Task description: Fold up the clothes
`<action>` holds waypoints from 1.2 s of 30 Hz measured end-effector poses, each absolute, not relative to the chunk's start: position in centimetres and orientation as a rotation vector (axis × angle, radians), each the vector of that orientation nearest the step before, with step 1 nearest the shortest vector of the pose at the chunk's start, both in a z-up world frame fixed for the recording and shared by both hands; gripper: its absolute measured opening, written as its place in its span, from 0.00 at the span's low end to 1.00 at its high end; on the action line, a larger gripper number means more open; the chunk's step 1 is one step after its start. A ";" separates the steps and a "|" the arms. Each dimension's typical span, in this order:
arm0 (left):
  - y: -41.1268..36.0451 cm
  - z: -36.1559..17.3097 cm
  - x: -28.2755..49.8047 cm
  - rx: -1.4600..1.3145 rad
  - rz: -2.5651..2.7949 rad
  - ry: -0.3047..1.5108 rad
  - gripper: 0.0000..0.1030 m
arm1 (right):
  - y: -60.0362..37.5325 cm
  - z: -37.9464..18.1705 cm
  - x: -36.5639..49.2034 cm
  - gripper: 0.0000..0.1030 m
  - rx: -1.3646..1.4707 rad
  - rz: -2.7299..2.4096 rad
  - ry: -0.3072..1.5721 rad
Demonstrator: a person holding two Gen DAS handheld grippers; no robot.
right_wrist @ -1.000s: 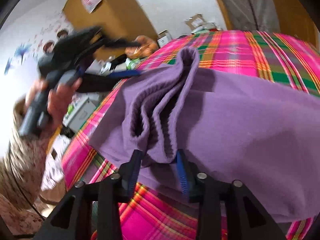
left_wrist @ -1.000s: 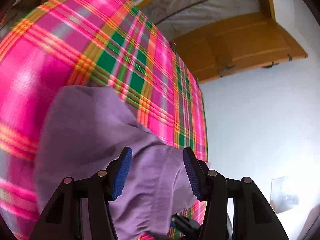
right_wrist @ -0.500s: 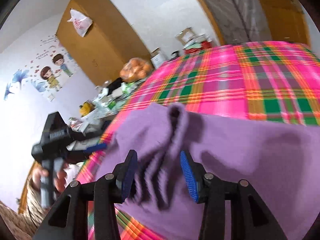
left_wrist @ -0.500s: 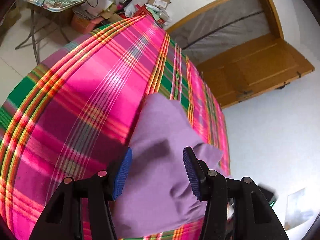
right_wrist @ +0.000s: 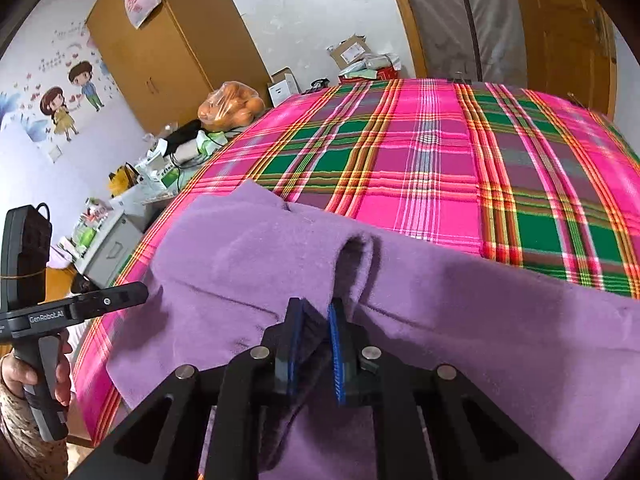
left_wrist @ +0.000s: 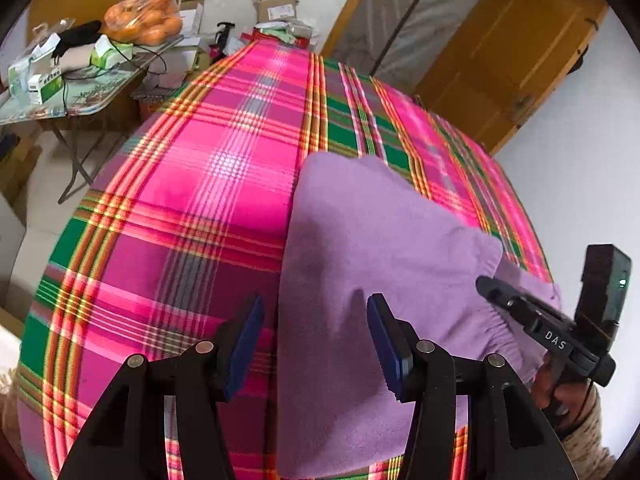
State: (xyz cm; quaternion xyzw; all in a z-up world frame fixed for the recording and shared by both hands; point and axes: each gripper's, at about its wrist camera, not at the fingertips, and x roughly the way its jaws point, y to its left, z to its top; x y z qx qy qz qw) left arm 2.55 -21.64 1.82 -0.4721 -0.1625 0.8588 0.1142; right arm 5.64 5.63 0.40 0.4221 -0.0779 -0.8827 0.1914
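A purple fleece garment (left_wrist: 372, 240) lies on a pink and green plaid bed cover (left_wrist: 208, 184). My left gripper (left_wrist: 316, 340) is open and empty above the garment's left edge. My right gripper (right_wrist: 314, 334) is shut on a bunched fold of the purple garment (right_wrist: 400, 304), near its elastic edge. The right gripper also shows in the left wrist view (left_wrist: 544, 320) at the garment's gathered edge. The left gripper shows in the right wrist view (right_wrist: 100, 300), off the garment's left side.
A cluttered side table (left_wrist: 68, 92) with a bag of oranges (left_wrist: 140, 24) stands left of the bed. Boxes (right_wrist: 352, 56) sit past the far edge. A wooden wardrobe (right_wrist: 160, 52) and a door (left_wrist: 500, 52) line the walls.
My left gripper has let go and pulled back off the garment. The garment, held up bunched before, now lies spread on the bed. My right gripper has closed on a fold.
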 end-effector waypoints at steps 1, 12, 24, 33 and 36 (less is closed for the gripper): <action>-21.5 1.6 2.5 -1.390 2.511 -0.477 0.54 | 5.5 0.8 6.0 0.15 1.169 -2.498 -0.203; -21.1 0.9 3.0 -1.414 2.493 -0.482 0.54 | 5.4 0.2 9.1 0.29 1.128 -2.487 -0.114; -18.7 4.4 3.3 -1.292 2.562 -0.404 0.54 | 21.9 0.0 14.7 0.29 1.300 -2.925 -0.174; -12.4 5.3 1.7 -1.231 2.457 -0.284 0.54 | 34.0 0.5 21.0 0.32 1.382 -3.254 -0.529; -10.3 5.0 0.8 -1.232 2.412 -0.264 0.54 | 38.6 -0.2 22.9 0.48 1.361 -3.277 -0.878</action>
